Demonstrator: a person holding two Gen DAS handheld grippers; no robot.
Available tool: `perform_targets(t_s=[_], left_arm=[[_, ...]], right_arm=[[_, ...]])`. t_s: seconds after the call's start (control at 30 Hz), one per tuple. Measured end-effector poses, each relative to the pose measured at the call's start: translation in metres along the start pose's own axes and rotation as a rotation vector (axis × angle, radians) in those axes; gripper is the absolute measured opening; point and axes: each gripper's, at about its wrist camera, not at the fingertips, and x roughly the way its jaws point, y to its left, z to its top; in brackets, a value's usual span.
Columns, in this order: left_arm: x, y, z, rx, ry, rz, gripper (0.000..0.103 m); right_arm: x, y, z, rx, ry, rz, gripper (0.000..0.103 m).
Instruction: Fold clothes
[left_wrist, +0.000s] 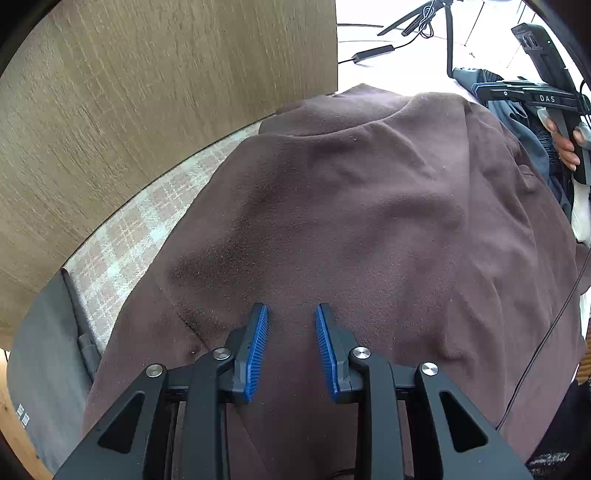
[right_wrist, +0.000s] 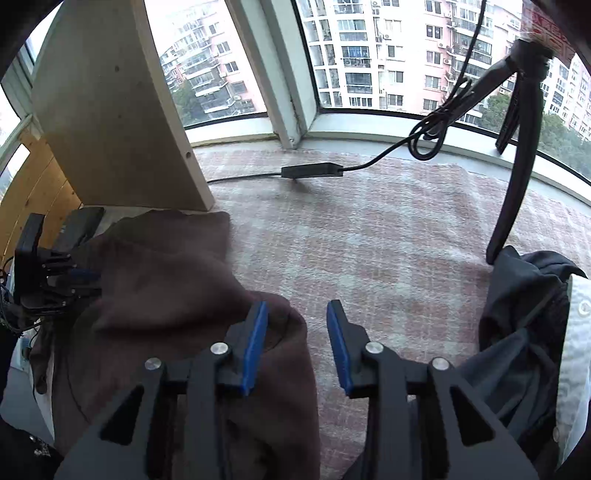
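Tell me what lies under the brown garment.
The brown garment lies on a pink-and-pale checked cloth, which shows beside it and runs toward the window. What lies beneath the garment's middle is covered and cannot be seen.

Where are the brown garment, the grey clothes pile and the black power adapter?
brown garment (left_wrist: 369, 221), left wrist view, middle of its spread fabric
grey clothes pile (right_wrist: 517, 332), right wrist view, dark front fold
black power adapter (right_wrist: 310, 170), right wrist view, its body
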Motion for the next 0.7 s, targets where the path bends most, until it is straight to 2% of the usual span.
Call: perform_targets(t_s=[0.1,0.13,0.17,0.2,0.27,0.3,0.33,0.4,0.47,0.53,0.6,0.7], left_arm=[[0.001,-0.002,0.0,0.006,-0.001,0.005,0.027],[0.001,-0.002,0.0,0.007,-0.002,0.005,0.027],[0.001,-0.002,0.0,0.006,-0.004,0.003,0.027],[0.001,-0.002,-0.001,0.005,-0.006,0.0,0.027],[0.001,-0.001,-0.002,0.003,-0.011,-0.005,0.027],[0.001,-0.001,-0.002,0.002,-0.014,-0.008,0.027],[0.002,-0.001,-0.002,0.001,-0.016,-0.01,0.027],[0.001,-0.001,-0.001,-0.011,-0.01,-0.007,0.027],[-0.004,0.002,-0.002,-0.025,-0.009,0.032,0.027],[-0.022,0.009,-0.007,-0.041,-0.044,0.085,0.027],[-0.051,0.024,-0.021,-0.095,-0.083,0.113,0.027],[-0.094,0.052,-0.055,-0.185,-0.129,0.177,0.035]], right_arm=[[0.021,0.015,0.0,-0.073,0.042,-0.045,0.042],[0.026,0.015,-0.001,-0.064,0.062,-0.017,0.036],[0.031,0.015,-0.002,-0.047,0.077,0.013,0.007],[0.032,0.016,-0.003,-0.031,0.079,0.034,0.008],[0.009,0.025,-0.005,-0.033,-0.016,0.075,0.008],[-0.006,0.028,-0.005,-0.046,-0.079,0.066,0.008],[-0.012,0.027,-0.004,-0.049,-0.104,-0.005,0.008],[0.005,0.02,-0.001,-0.06,-0.016,-0.174,0.017],[0.019,0.017,-0.001,-0.069,0.065,-0.359,0.02],[0.006,0.018,-0.002,-0.055,0.019,-0.35,0.021],[-0.018,0.017,-0.004,0.01,-0.036,-0.218,0.021],[-0.041,0.032,-0.007,0.008,-0.064,-0.107,0.022]])
